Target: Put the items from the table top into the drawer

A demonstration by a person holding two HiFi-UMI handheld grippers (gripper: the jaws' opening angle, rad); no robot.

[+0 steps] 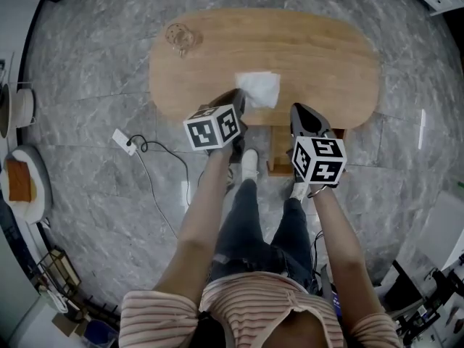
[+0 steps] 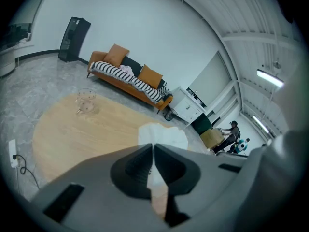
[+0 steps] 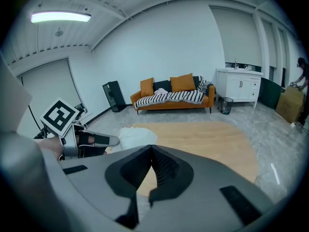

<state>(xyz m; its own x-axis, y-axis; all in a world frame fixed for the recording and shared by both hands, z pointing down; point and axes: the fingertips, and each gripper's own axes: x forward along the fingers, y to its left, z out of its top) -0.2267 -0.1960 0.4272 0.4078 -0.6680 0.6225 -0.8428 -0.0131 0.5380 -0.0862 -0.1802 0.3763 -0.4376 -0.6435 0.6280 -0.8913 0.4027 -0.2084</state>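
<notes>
Wooden surface (image 1: 319, 56): the left hand-held gripper (image 1: 238, 98) hovers just beside the white cloth (image 1: 259, 89), jaws together and empty. The right hand-held gripper (image 1: 299, 111), right of the cloth, is likewise closed on nothing. A glass (image 1: 180, 36) stands well left of the cloth.

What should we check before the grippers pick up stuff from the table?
1. Left gripper empty: ok, jaws together on nothing.
2. Right gripper empty: ok, jaws together too.
3. Jaws open for grabbing: not ok, both shut.
4. White cloth free on the table: ok, nothing lies on it.
5. Glass piece clear of the grippers: ok, at the far left end.
6. Drawer open: cannot tell.
</notes>
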